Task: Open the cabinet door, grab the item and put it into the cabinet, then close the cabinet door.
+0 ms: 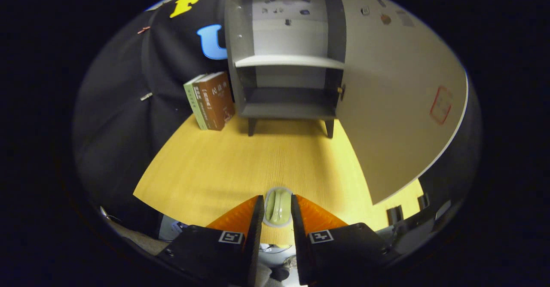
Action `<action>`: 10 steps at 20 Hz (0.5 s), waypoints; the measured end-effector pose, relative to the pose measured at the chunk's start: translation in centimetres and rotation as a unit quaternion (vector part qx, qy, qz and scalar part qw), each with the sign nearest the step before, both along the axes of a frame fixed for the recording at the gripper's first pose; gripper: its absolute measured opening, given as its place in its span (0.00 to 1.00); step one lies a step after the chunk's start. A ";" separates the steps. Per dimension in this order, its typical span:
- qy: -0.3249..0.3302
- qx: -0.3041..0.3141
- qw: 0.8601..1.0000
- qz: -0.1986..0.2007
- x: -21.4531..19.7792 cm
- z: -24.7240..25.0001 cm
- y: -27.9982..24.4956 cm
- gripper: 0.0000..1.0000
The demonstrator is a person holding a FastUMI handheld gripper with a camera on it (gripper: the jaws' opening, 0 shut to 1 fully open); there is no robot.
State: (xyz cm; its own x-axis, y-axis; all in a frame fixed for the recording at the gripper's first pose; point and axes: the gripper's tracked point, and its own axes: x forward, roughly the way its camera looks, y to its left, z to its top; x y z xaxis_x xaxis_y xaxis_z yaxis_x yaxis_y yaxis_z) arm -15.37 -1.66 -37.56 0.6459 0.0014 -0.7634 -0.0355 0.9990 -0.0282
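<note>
The cabinet (288,63) is seen in the upper middle of the frame, standing on short legs at the far end of the tabletop (258,162), and its door (395,106) is swung wide open, spreading as a large pale panel across the upper right and middle right. Two compartments are exposed, parted by a light shelf (290,60), the lower one darker inside. Opening the door is judged to be done, and the step in hand is judged to be carrying the item into the cabinet. For this to be done well, the item should be kept firmly pinched and level, moved straight ahead over the bare tabletop, and held to the left of the open door's edge so that the panel is not struck; the lower compartment is judged the easier target, provided the cabinet's bottom lip is cleared before release. Two books (210,100) are stood upright just left of the cabinet and should be left alone. At the bottom centre, the gripper (277,212) is closed on the item (277,207), both fingers pressing its sides. The item is small, oblong and pale green, with a lighter rim and a glossy, ridged top; what it is cannot be told.
</note>
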 end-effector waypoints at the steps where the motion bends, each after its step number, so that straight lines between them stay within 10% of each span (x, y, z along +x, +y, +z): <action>1: 0.015 0.002 1.000 -0.011 -0.4 -1.6 0.0 0.41; 10: 0.131 -0.032 0.991 -0.006 -0.1 -11.9 -0.8 0.41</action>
State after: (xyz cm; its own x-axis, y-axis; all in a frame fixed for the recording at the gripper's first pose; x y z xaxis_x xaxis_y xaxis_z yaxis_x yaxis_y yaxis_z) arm -15.42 -2.42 -49.50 0.4260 -0.0586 -0.9028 -0.0388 0.9958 -0.0829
